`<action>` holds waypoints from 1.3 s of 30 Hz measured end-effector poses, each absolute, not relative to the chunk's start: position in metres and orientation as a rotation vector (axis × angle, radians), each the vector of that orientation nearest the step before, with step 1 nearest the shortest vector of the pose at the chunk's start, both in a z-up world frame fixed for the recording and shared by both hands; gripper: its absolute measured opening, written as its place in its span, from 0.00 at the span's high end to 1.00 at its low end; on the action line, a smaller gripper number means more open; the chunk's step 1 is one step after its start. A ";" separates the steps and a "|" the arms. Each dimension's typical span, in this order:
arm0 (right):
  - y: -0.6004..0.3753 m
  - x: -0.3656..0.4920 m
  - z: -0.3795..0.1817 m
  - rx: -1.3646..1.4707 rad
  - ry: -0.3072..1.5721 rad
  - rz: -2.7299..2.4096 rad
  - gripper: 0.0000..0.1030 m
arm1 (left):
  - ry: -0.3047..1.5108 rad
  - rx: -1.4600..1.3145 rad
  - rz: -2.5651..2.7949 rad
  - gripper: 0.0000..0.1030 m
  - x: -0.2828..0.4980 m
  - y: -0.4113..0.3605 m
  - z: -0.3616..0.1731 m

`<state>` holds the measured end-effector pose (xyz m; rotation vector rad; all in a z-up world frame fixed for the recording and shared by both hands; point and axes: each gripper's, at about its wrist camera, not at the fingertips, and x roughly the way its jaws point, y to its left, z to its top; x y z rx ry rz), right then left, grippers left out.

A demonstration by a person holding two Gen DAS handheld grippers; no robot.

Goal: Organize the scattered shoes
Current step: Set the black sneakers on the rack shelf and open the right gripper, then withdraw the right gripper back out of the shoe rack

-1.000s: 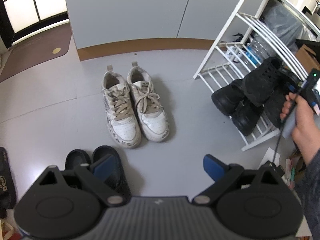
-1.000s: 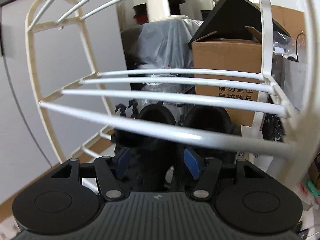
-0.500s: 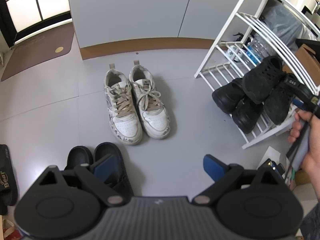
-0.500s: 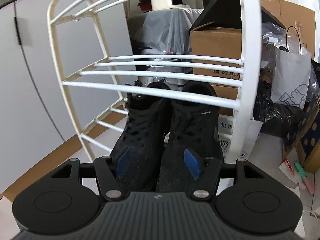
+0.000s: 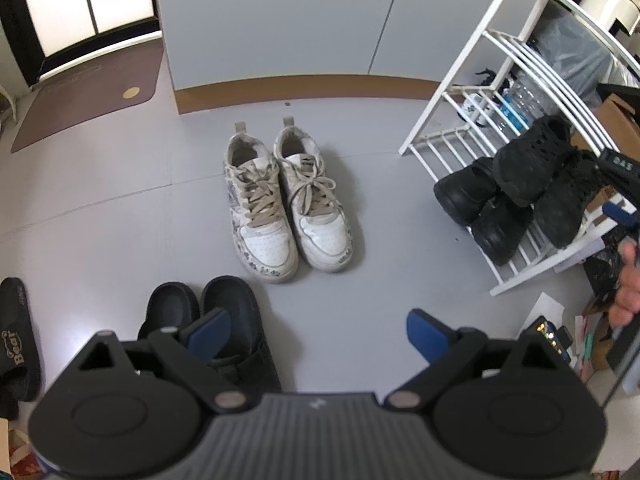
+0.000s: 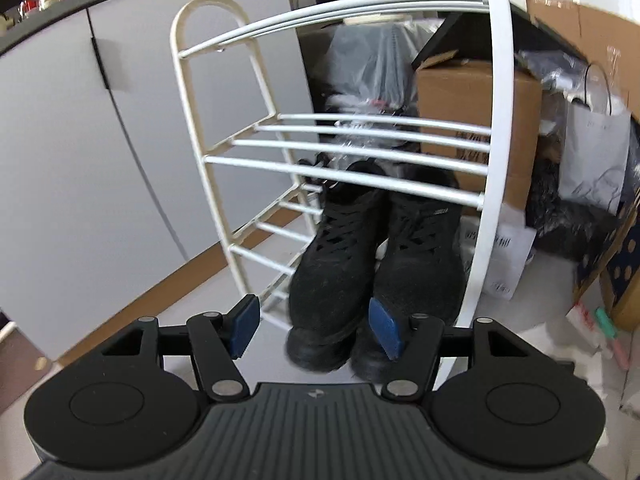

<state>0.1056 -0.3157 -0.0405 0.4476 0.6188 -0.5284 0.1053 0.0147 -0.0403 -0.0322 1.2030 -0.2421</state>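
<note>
Black lace-up shoes (image 6: 372,264), one pair, sat on the white rack (image 5: 452,148) above another black pair (image 5: 480,208), released since a second earlier as the right gripper (image 6: 316,326) backed away, fingers apart; left gripper (image 5: 316,330) hung wide apart over white sneakers (image 5: 284,204) on the floor.

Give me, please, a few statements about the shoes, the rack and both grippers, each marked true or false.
1. The white sneakers stand side by side on the floor. True.
2. The left gripper grips a slipper. False: it is open and holds nothing.
3. Black shoes sit on the white rack. True.
4. The right gripper is clamped on a black shoe. False: it is open, clear of the shoes.
5. The black slippers sit on the rack. False: they lie on the floor.
</note>
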 end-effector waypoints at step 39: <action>-0.246 0.016 0.017 0.287 0.848 -0.055 0.06 | 1.197 -0.059 -0.150 0.06 0.019 0.098 -0.005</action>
